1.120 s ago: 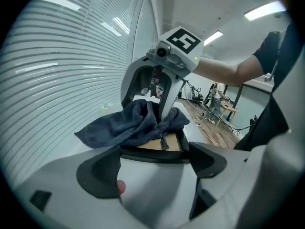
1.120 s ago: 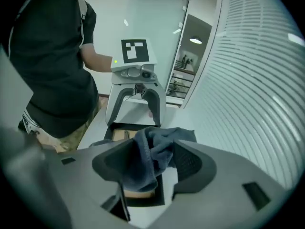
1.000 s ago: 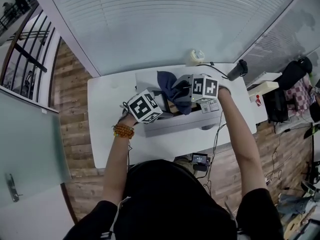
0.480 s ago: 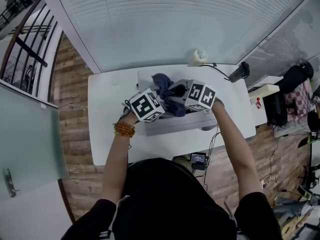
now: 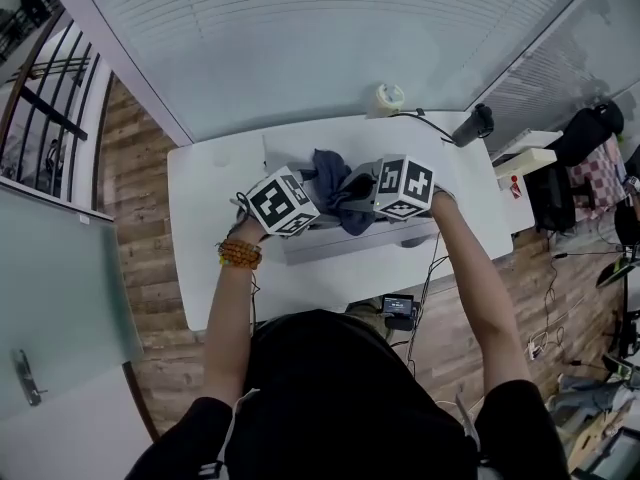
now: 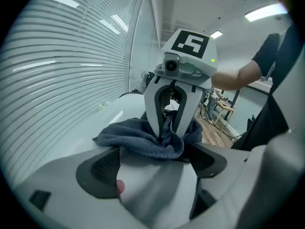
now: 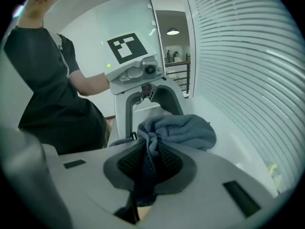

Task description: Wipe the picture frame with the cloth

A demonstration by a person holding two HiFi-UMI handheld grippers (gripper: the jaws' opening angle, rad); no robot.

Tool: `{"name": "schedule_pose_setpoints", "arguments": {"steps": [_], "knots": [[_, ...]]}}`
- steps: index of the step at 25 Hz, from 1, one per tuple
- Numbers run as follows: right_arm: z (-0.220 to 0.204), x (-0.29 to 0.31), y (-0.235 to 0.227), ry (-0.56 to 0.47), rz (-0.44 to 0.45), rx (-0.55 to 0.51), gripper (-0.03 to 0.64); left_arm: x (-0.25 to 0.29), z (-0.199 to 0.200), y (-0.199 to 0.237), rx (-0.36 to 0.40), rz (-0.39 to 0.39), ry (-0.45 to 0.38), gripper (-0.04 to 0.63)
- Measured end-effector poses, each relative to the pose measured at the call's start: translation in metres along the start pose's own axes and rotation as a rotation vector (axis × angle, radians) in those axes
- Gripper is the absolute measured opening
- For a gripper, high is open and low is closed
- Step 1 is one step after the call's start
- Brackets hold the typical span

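Note:
A dark blue cloth (image 5: 335, 186) is bunched on the grey-white picture frame (image 5: 340, 244), which rests on the white table (image 5: 205, 183). My right gripper (image 5: 352, 200) is shut on the cloth; its jaws have just been closing, and a fold is pinched between the pads (image 7: 164, 162). From the left gripper view, the right gripper (image 6: 168, 128) stands over the cloth (image 6: 136, 137). My left gripper (image 5: 306, 215) holds the frame's pale edge (image 6: 152, 185) between its two wide-set pads (image 6: 102, 168). The two grippers face each other closely.
A roll of tape (image 5: 388, 98) and a black cylinder (image 5: 472, 125) with a cable sit at the table's far edge. A small black device (image 5: 398, 308) hangs at the near edge. Blinds fill the wall behind; a white box (image 5: 525, 163) stands to the right.
The right gripper has shifted left toward the left gripper and rolled, and the cloth now sits lower and more bunched. The left gripper has kept its place on the frame.

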State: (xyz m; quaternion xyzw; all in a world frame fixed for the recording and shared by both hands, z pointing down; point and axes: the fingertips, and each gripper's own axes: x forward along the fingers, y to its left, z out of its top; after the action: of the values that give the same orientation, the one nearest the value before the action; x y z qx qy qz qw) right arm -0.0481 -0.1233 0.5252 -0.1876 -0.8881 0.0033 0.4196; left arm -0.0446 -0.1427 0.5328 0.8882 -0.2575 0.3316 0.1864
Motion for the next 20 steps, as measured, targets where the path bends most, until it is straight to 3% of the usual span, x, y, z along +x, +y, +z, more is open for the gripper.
{"name": "schedule_pose_setpoints", "arguments": {"steps": [2, 4, 7, 10, 14, 15, 17, 20], "knots": [[-0.015, -0.01, 0.005, 0.021, 0.017, -0.004, 0.034, 0.001, 0.0, 0.0, -0.011, 0.0, -0.001, 0.454], [-0.031, -0.024, 0.009, 0.063, -0.028, -0.055, 0.034, 0.001, 0.0, 0.002, -0.018, 0.004, -0.006, 0.431], [-0.036, -0.051, -0.001, 0.043, -0.233, -0.16, 0.035, -0.003, 0.0, 0.005, -0.01, 0.013, -0.01, 0.425], [-0.034, -0.082, -0.002, -0.111, -0.37, -0.076, 0.035, -0.005, 0.0, 0.004, -0.002, 0.02, -0.024, 0.425], [-0.038, -0.086, 0.04, -0.219, -0.346, -0.041, 0.037, -0.01, 0.0, -0.004, 0.07, 0.022, -0.085, 0.426], [-0.038, -0.085, 0.046, -0.235, -0.34, -0.052, 0.054, -0.012, 0.0, -0.007, 0.096, 0.022, -0.093, 0.425], [-0.041, -0.084, 0.047, -0.25, -0.344, -0.055, 0.159, -0.017, 0.003, -0.015, 0.17, 0.02, -0.094, 0.426], [-0.051, -0.076, 0.023, -0.206, -0.366, -0.024, 0.189, -0.017, 0.008, -0.028, 0.302, -0.014, -0.048, 0.436]]}}
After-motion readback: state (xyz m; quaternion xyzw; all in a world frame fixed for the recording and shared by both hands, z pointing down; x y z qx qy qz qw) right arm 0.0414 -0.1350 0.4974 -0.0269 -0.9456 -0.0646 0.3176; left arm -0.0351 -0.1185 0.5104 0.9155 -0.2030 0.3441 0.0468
